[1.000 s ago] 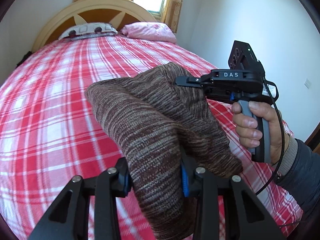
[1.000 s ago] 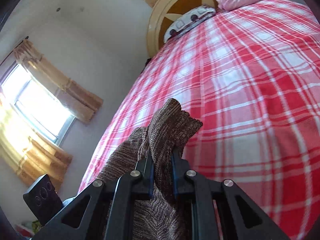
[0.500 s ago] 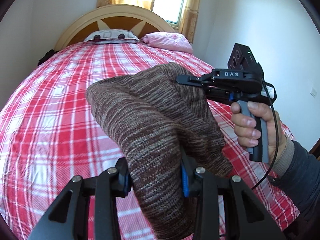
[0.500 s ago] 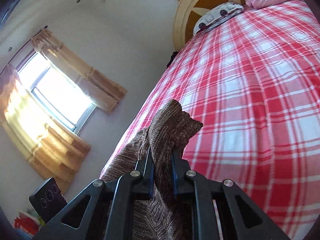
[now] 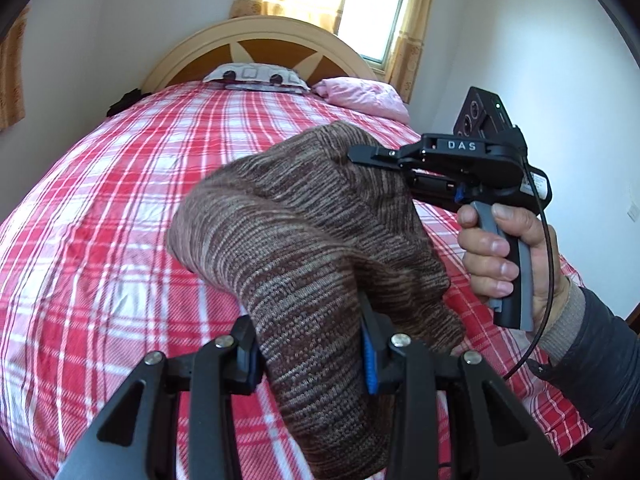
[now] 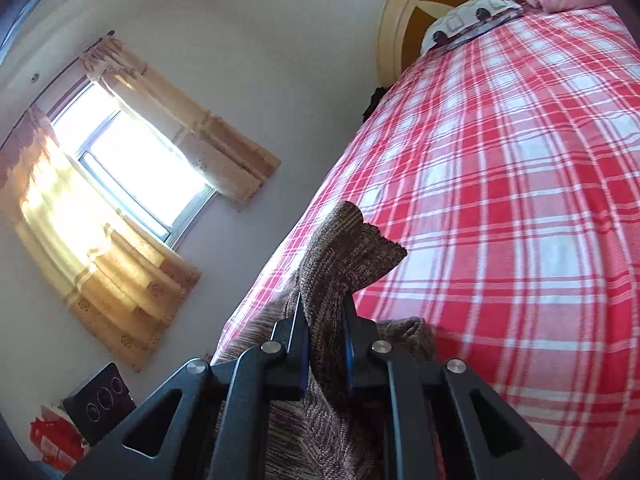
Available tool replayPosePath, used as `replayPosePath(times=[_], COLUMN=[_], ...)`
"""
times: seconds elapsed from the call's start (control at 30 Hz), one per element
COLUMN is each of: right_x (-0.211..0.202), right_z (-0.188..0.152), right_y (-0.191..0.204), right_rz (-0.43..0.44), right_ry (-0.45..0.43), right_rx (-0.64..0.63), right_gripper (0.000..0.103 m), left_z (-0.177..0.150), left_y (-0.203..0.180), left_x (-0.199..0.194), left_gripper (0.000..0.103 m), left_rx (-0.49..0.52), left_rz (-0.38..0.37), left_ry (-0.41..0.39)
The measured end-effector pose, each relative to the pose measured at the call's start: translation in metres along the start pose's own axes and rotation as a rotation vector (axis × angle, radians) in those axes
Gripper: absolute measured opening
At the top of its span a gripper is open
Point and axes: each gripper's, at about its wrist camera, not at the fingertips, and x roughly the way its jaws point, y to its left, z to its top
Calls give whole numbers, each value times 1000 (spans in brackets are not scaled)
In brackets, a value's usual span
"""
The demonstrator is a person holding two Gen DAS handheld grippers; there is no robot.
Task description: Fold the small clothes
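A brown striped knit garment hangs in the air above the bed, held by both grippers. My left gripper is shut on a thick bunch of it at the near end. My right gripper is shut on its far upper edge, with a hand on the handle. In the right wrist view the right gripper pinches a fold of the garment, whose tip sticks up past the fingers. The rest of the garment drapes down below the fingers.
The bed has a red and white plaid cover. A wooden headboard, a patterned pillow and a pink pillow are at the far end. Curtained windows and white walls surround it.
Both grippers have risen and tilted upward with the garment; more headboard and window show now. The grips on the garment are unchanged.
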Motion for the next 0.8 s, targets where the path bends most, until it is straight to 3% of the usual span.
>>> replayPosePath(times=[0.4,0.8], right_x=[60,122], right_z=[-16,-7], right_y=[25,43], right_rz=[27,43], right_ry=[78,167], right_rx=[-2,-41], right_gripper=[13,13], left_z=[-14,-28], left_y=[35,71], left_x=[-35,-42], left_gripper=[38,38], left_rx=[-44,-107], left_rz=[44,91], left_ry=[-38,-44])
